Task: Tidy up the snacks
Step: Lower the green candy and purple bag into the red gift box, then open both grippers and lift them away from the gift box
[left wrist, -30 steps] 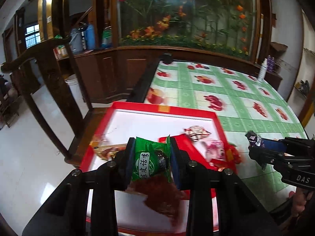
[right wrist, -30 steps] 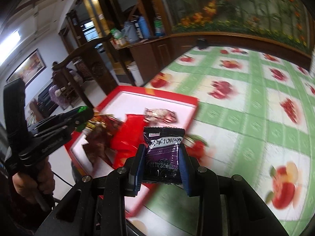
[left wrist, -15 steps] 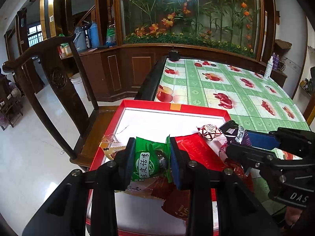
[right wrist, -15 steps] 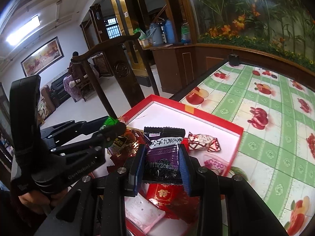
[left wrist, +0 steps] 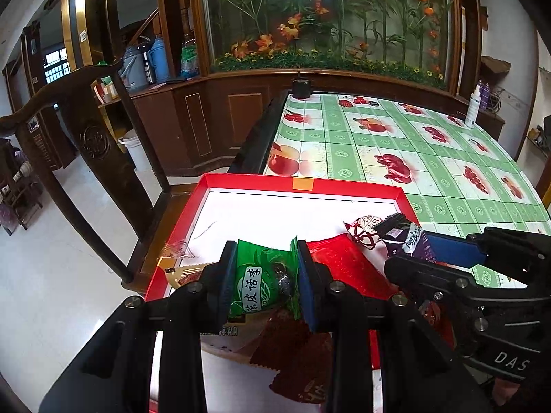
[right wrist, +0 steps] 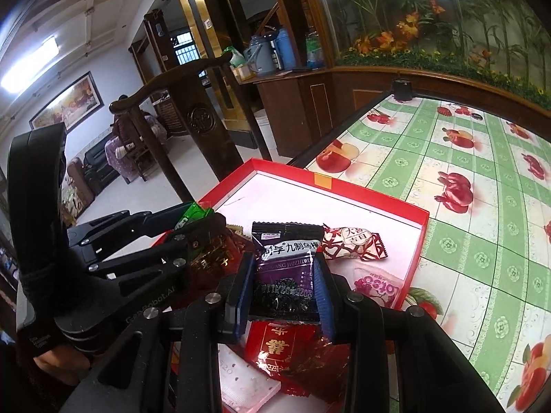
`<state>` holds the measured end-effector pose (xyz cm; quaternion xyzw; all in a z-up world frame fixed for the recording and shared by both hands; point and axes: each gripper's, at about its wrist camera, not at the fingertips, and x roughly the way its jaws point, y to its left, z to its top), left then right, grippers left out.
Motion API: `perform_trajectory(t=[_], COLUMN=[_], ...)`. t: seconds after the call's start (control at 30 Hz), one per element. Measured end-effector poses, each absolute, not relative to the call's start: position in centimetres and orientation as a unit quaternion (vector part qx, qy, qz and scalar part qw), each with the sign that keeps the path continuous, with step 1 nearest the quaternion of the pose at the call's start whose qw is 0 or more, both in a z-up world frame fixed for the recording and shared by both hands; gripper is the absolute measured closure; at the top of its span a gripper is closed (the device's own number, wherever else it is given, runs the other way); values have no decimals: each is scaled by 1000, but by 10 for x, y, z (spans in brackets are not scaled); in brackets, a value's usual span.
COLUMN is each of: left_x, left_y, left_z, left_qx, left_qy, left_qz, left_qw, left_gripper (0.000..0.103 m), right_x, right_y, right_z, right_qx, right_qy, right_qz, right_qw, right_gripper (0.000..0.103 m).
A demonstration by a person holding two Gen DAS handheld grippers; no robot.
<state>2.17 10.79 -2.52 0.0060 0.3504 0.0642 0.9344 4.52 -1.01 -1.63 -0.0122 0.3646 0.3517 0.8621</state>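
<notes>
Both tongs have swung in over the red tray [left wrist: 344,186], which sits at the corner of the green-checked desk [left wrist: 430,158], and now hang side by side above its pile of wrapped snacks. Left tongs [left wrist: 263,285] are clamped on the green packet [left wrist: 258,285]; right tongs [right wrist: 284,292] are clamped on the purple packet [right wrist: 286,268], above a red envelope [right wrist: 275,347]. With the two so near, a careless release could knock them together, or let a slippery packet slide onto the heap rather than the bare white floor of the tray.
</notes>
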Motion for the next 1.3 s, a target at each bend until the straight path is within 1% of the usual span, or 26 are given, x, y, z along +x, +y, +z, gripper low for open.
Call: perform_trajectory(t=[0.23,0.3,0.33,0.37,0.4,0.43,0.47,0.7,0.9,1.0,1.1,1.3], left_x=[24,23,23,23,23,22,19,5,-17,-32,-49,-94], left_y=[103,102,101,101,100,100,100,93,86,83,80,75], left_z=[-27,-27,-27,-27,-26,-26,-25,-17,-3,6,15,31], left_qx=[12,15,17,20,22,22,22,31,34,36,40,46], left_qy=[356,357,358,361,362,361,359,352,335,322,306,273], left_qz=[66,74,82,90,96,100,107,106,102,105,109,124], left_qw=[932,931,930,928,927,927,927,930,936,940,945,953], left_gripper=[72,69,65,56,50,37,31,30,29,26,23,19], right_x=[44,42,42,41,40,39,38,26,2,-16,-33,-83], right_y=[-17,-18,-19,-21,-23,-24,-26,-36,-43,-48,-53,-61], right_z=[-15,-14,-13,-12,-11,-10,-9,-4,11,21,29,45], right_qx=[-11,-15,-15,-12,-10,-8,-7,2,2,0,0,-5], right_qy=[352,346,345,344,344,343,342,340,319,304,290,251], right_qz=[334,326,327,328,329,329,328,323,321,319,319,309], right_qw=[874,880,880,880,880,880,881,883,892,897,903,917], right_gripper=[67,59,50,46,45,44,44,42,41,39,37,27])
